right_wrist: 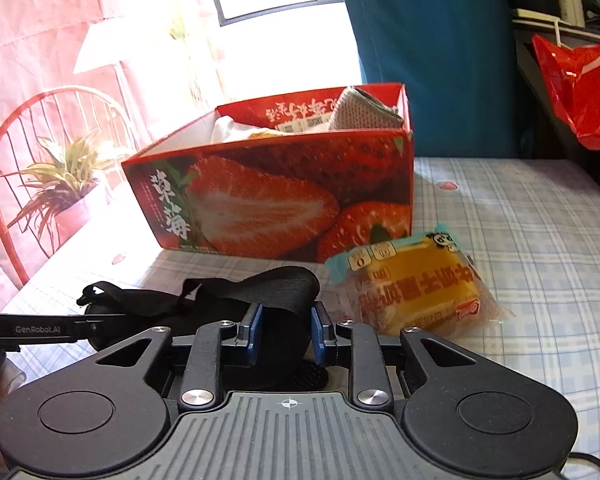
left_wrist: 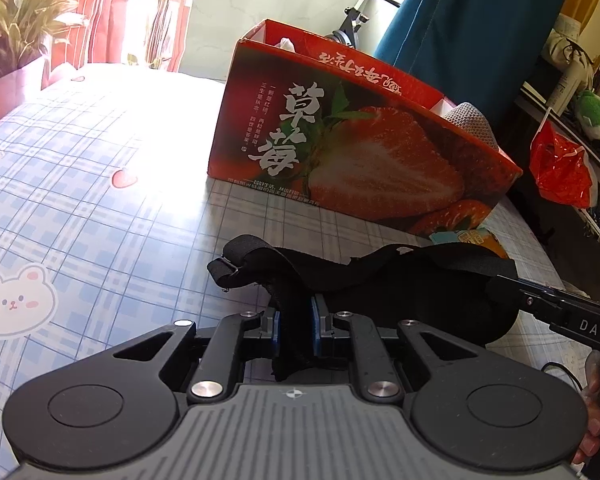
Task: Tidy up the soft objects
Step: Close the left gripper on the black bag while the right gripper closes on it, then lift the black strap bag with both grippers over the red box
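Right now both grippers are clamped on the same soft black item — a padded piece with a webbing strap (left_wrist: 380, 276) that lies across the checked blue cloth (left_wrist: 100, 184) in front of the strawberry box (left_wrist: 340, 152). The left gripper (left_wrist: 294, 320) has its blue pads pressed tight on a fold of the black fabric, which hangs down between them. The right gripper (right_wrist: 286, 328) pinches the other end, with a loop of the strap rising just above its fingers and dark fabric filling the gap between the pads. Seen from the left wrist camera, the right gripper's fingers enter from the right edge and bite into the rounded end of the black piece.

Just beside the right gripper, a wrapped yellow cake (right_wrist: 416, 292) rests on the cloth, its upper edge close to the box's near corner. The box stands open at the top — a grey knitted thing (right_wrist: 360, 110) and something white (right_wrist: 230, 126) poke out of it.
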### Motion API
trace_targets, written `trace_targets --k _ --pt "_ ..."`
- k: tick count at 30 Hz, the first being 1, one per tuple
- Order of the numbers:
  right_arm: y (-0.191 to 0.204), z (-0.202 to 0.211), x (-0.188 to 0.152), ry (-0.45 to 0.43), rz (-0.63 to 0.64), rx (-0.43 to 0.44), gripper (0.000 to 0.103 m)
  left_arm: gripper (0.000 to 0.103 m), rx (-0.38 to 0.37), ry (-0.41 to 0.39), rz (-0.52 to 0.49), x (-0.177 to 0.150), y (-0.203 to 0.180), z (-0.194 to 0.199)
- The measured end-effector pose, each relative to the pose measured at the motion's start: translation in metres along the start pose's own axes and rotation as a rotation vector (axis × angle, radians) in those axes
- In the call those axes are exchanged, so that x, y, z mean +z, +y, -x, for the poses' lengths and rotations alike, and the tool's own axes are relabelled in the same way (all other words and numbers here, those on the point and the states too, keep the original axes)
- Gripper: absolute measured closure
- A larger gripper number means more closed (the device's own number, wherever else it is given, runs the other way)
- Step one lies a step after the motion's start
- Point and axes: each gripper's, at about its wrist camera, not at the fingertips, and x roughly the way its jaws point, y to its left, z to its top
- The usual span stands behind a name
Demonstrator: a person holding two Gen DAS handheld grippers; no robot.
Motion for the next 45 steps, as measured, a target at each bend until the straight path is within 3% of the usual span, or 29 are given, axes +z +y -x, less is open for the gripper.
trace_targets --k 25,37,45 --pt "0.018 0.024 0.007 -0.071 0.077 0.023 0.092 0.089 -0.019 -0.105 -0.016 0.011 -0.009 0.029" --pt "0.024 0.036 0.057 -0.197 0.121 0.021 0.092 0.089 -0.035 -0.261 -0.135 0.074 -0.033 0.058" --pt "0.015 0.031 0.108 -0.254 0.118 0.018 0.092 0.089 -0.045 -0.312 -0.167 0.124 -0.05 0.052"
